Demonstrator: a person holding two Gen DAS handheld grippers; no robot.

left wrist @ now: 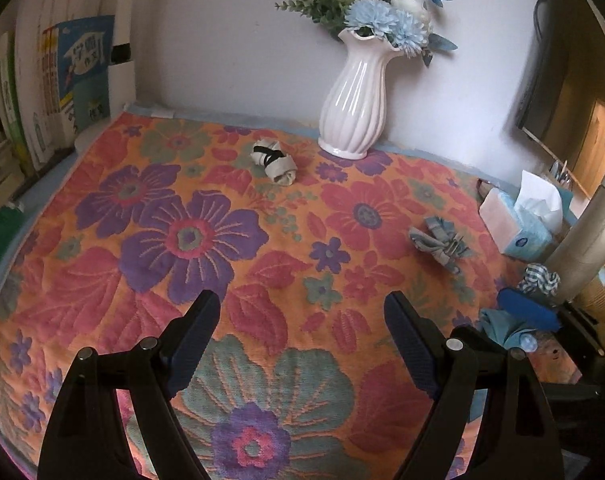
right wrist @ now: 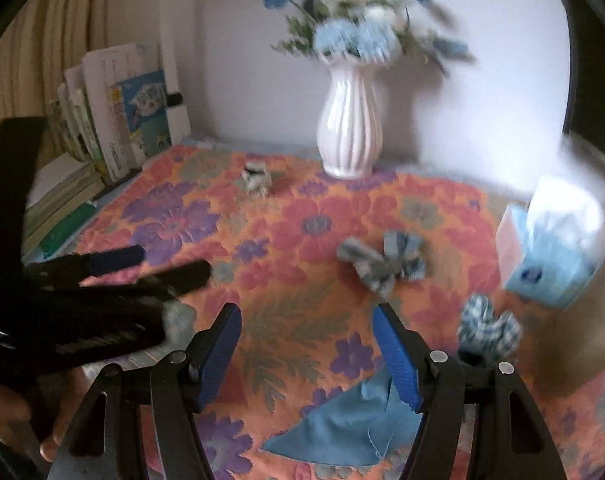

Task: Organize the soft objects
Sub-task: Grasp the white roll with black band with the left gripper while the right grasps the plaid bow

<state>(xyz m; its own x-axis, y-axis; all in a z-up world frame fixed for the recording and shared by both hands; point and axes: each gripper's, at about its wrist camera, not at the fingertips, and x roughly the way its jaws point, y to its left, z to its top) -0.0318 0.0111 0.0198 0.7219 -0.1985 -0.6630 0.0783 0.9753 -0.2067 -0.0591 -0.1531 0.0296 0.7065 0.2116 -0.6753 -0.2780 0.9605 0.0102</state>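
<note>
Right wrist view: right gripper (right wrist: pixel 306 352) open, empty, above plain blue cloth (right wrist: pixel 342 428); left gripper (left wrist: pixel 302 344) likewise open. Risk judged: snagged floral quilted cover (left wrist: pixel 102 288); toppled white ribbed vase (left wrist: pixel 354 100).

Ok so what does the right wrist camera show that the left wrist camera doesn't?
Only the right wrist view shows the left gripper from outside, the hand holding it, and the flat blue cloth laid out in full. Only the left wrist view shows the dark screen by the wall. Both share the white vase, the rolled beige cloth, the striped bow-shaped cloth, the tissue box and the books.
</note>
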